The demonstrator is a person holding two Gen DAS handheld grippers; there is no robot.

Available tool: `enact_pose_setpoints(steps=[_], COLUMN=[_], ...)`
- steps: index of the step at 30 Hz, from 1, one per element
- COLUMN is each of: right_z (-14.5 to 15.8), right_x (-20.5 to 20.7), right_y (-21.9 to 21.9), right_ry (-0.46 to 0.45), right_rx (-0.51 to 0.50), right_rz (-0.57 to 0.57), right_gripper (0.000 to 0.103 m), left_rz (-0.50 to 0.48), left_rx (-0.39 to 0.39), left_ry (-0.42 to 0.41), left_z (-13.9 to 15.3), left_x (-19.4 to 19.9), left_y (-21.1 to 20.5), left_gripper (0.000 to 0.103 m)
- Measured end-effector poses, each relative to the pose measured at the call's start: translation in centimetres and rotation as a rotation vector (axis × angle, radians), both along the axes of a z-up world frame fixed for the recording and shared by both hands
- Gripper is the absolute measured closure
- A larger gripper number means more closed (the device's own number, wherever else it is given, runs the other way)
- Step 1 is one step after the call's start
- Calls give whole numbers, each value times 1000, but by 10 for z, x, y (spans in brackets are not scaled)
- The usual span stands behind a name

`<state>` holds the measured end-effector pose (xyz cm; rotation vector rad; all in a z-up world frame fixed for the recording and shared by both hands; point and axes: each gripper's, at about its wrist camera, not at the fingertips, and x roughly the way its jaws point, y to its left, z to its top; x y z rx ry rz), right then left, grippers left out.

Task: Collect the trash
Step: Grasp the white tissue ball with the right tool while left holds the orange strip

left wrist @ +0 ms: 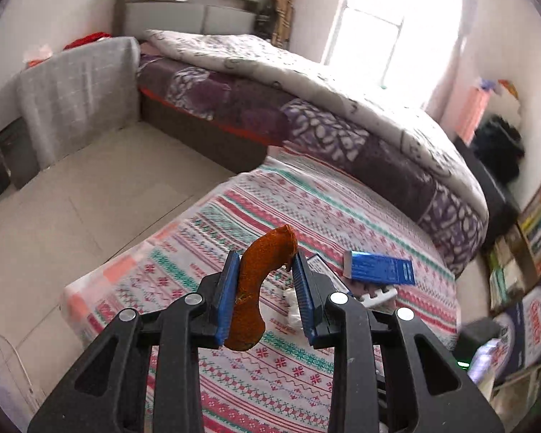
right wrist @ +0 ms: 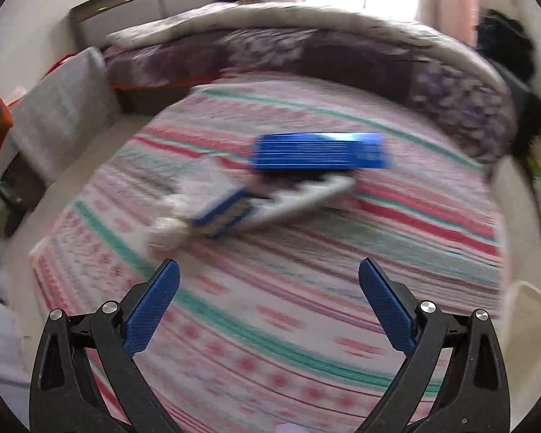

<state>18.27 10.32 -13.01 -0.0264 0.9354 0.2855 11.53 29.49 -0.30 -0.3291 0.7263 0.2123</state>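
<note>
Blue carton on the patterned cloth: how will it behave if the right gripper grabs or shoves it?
The blue carton looks like thin card, so probably light and crushable under a hard squeeze. It lies flat, so unlikely to roll or tip. Pushed, it would likely slide and bunch the patterned cloth. The right gripper is open.

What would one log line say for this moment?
left gripper: jaws holding orange peel | right gripper: open, empty | blue box: on patterned cloth

My left tongs, matt black plastic with ribbed blue pads, hold a rough orange peel. A glossy blue box lies on the counter's woven patterned cloth.
</note>
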Motion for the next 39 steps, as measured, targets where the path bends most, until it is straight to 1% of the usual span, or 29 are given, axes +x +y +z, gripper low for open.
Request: enact_pose_setpoints(steps=[3, 5, 6, 10, 12, 13, 14, 15, 17, 20, 25, 30, 34, 39], right_z=[-8, -14, -18, -36, -45, -47, -48, -49, -49, -42, -9, 27, 50, 72], right_x=[8, 13, 16, 26, 32, 33, 33, 34, 37, 33, 21, 10, 2, -13], right_y=[37, 55, 65, 81, 85, 86, 86, 86, 80, 68, 42, 17, -2, -23], right_ry=[13, 14, 16, 37, 49, 38, 28, 23, 50, 53, 4, -51, -103, -172], right_rx=[6, -15, -41, -92, -108, -119, -129, -134, -90, -2, 118, 192, 198, 143], right_rz=[2, 2, -4, -32, -46, -50, -49, -40, -27, -6, 9, 17, 9, -3], right_gripper=[19, 21, 24, 30, 39, 43, 54, 77, 78, 79, 79, 79, 79, 79], left_rz=[20, 27, 29, 30, 36, 40, 42, 44, 51, 57, 60, 50, 35, 10], left_rx=[-13, -5, -3, -7, -10, -15, -18, -20, -21, -26, -30, -22, -10, 10], left_ry=[-13, -16, -15, -6, -4, -4, -4, -3, -2, -2, -23, -35, -45, -59], left_z=[5, 5, 5, 1, 1, 0, 0, 0, -1, -2, 2, 6, 8, 10], left_x=[-5, -6, -6, -7, -8, -9, -9, -9, -9, -10, -12, -12, -12, -11], left_y=[10, 13, 13, 21, 25, 27, 29, 30, 32, 34, 31, 20, 8, -10], left_gripper=[72, 72, 72, 72, 72, 72, 72, 72, 72, 72, 72, 72, 72, 72])
